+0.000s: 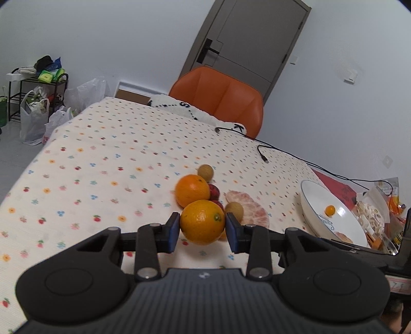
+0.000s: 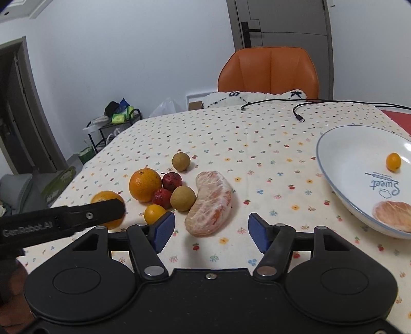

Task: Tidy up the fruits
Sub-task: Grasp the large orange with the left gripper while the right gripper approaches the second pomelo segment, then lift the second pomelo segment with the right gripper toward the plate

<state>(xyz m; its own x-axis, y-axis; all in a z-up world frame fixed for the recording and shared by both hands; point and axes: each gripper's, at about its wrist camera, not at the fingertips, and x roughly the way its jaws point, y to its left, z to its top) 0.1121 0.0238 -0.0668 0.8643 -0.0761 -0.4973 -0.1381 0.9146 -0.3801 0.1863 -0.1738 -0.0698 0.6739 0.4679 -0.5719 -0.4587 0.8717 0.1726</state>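
An orange padded chair [image 2: 268, 69] stands at the far edge of the table, before a grey door with a black handle [image 2: 281, 23]. A black charging cable [image 2: 299, 113] lies on the flower-dotted cream tablecloth [image 1: 102, 164]. A black wire shelf rack [image 1: 36, 95] holds clutter beside white plastic bags [image 1: 34, 118].

We see each gripper [image 1: 203, 231] [image 2: 211, 230] built of matte black plastic, with blue finger pads [image 2: 164, 228], silver pivot screws, and white "GenRobot.AI" lettering.
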